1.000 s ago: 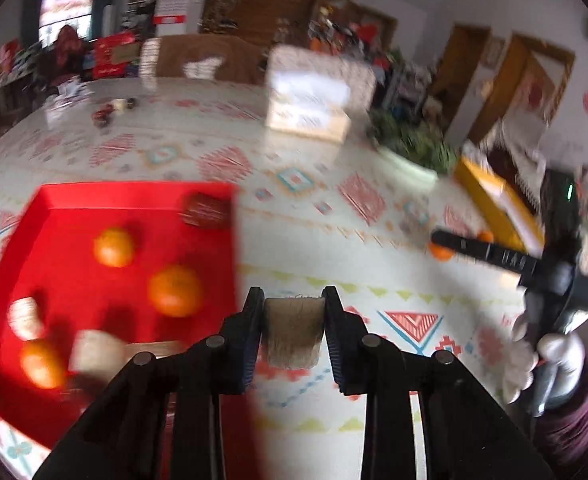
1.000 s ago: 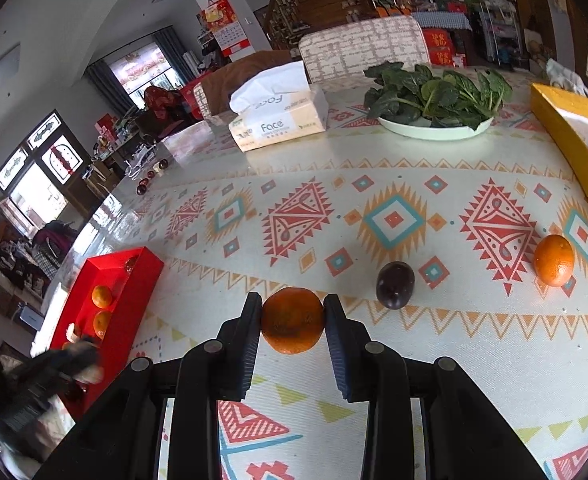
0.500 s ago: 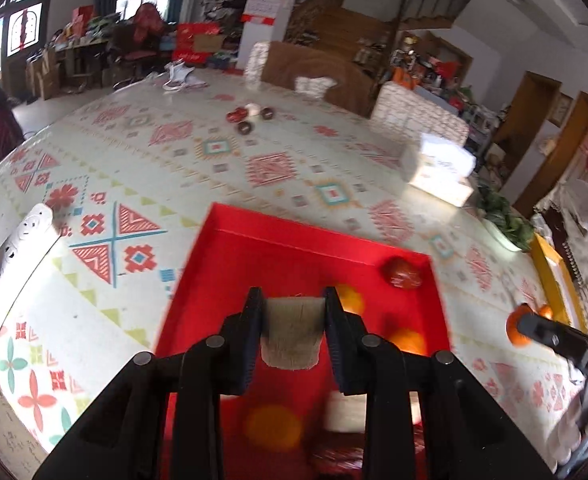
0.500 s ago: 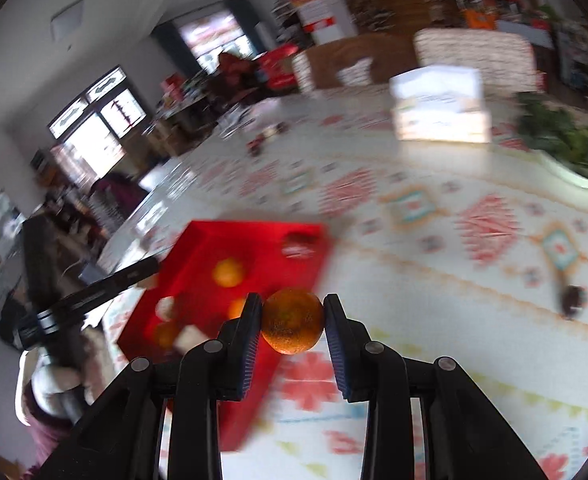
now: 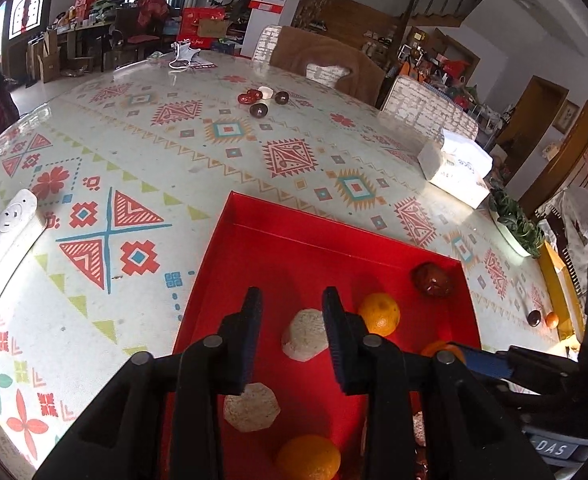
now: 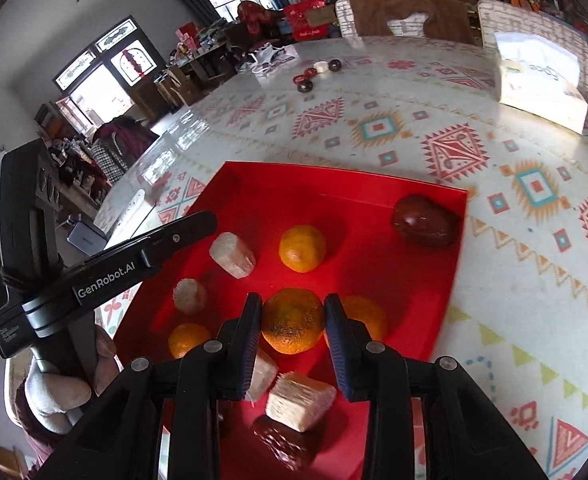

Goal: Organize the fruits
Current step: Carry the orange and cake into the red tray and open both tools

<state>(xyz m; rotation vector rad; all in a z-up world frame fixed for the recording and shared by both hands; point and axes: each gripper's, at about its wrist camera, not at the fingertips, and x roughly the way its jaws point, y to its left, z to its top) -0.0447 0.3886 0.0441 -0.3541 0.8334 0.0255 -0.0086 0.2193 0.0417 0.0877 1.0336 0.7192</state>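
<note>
Holding: the right gripper has its fingers clamped on a round, dimpled mandarin, low in the frame's centre, over the red tray; stem end not visible, no long axis.
Left gripper: fingers apart, nothing between them; a pale cut fruit chunk lies on the tray floor below the gap.
Tray: glossy red, rectangular, shallow-walled; in the left wrist view its long axis runs from the frame's bottom up toward the right.
Tray contents: smooth orange mandarins, rough beige faceted chunks, a wrinkled dark-red fruit in the upper right corner.
Chunk axis: the blocky chunk points from upper left to lower right.
Bench: shiny patterned cloth with red and teal diamonds.
Far bench: small dark fruits, a tissue box at right.
</note>
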